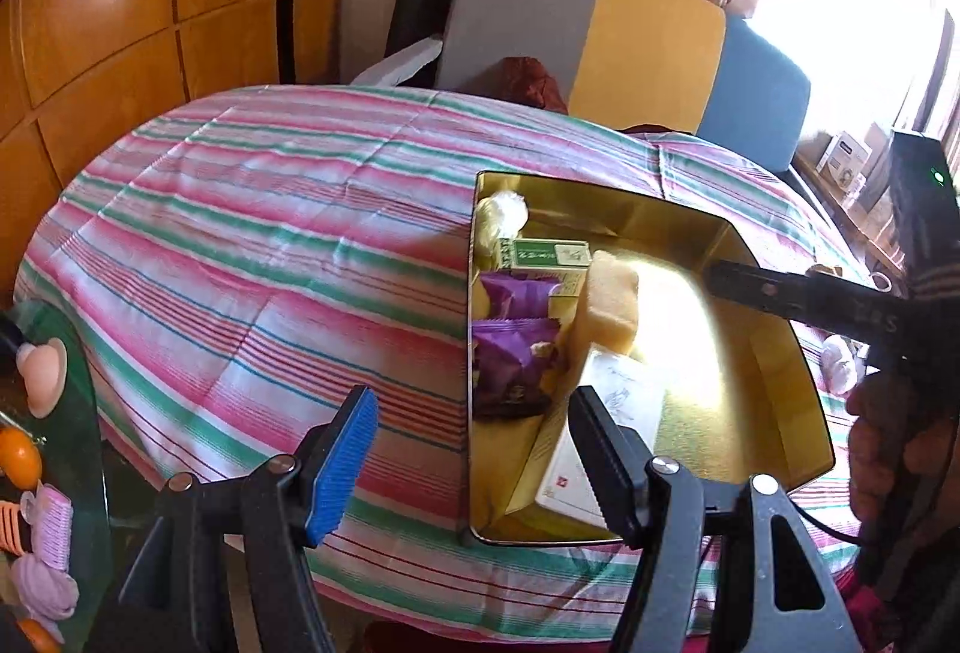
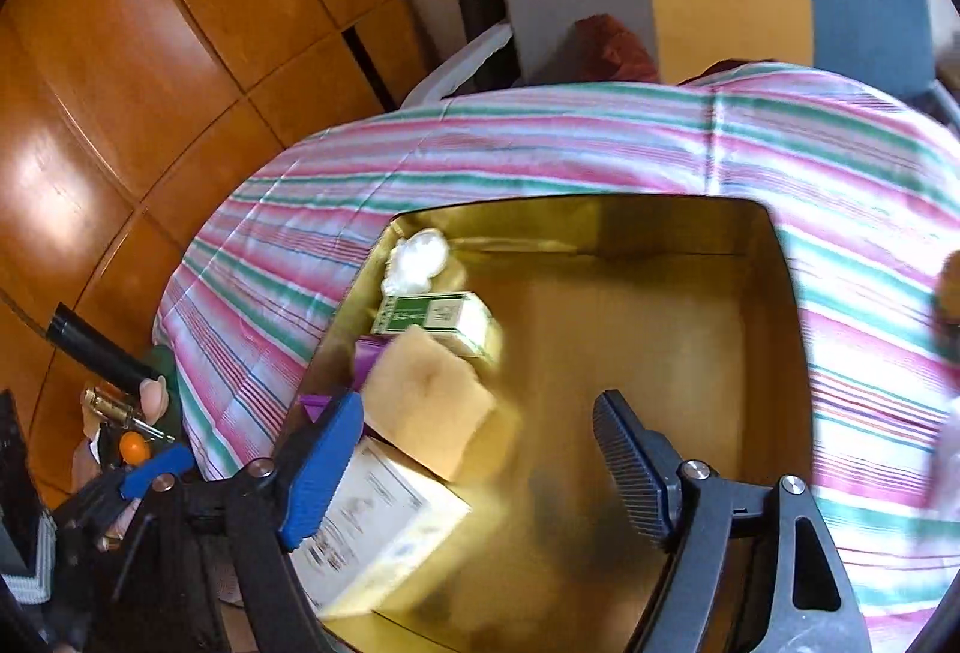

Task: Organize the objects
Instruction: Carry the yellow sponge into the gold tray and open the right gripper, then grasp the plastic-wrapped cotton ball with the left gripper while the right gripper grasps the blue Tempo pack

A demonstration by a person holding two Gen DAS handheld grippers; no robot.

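A gold box [image 2: 774,293] stands open on the worktop [image 1: 240,245], which is covered with a striped cloth in pink, green and white. The things inside it are gathered along its left side. In the far left corner lies a white wrapped bundle [image 2: 417,257]. Next to it, toward the camera, is a green and white carton [image 2: 438,317], then a yellow sponge [image 2: 423,401] that leans on a white box [image 2: 372,533] with printed text. Purple packets [image 1: 510,347] lie between the sponge and the left wall of the gold box. The right part of the box floor is bare and shines in the light.

The right hand-held gripper [image 2: 480,461] hangs over the box with its jaws wide apart and nothing between them. Its blue pad is just beside the sponge and the white box; whether it touches them I cannot tell.

The left hand-held gripper [image 1: 474,455] is also wide open and holds nothing. Its left pad is over the cloth and its right one over the near left corner of the box.

A glass table [image 1: 90,413] at the left edge carries small pink and orange things. Behind the worktop stands a sofa [image 1: 648,47] in grey, yellow and blue.
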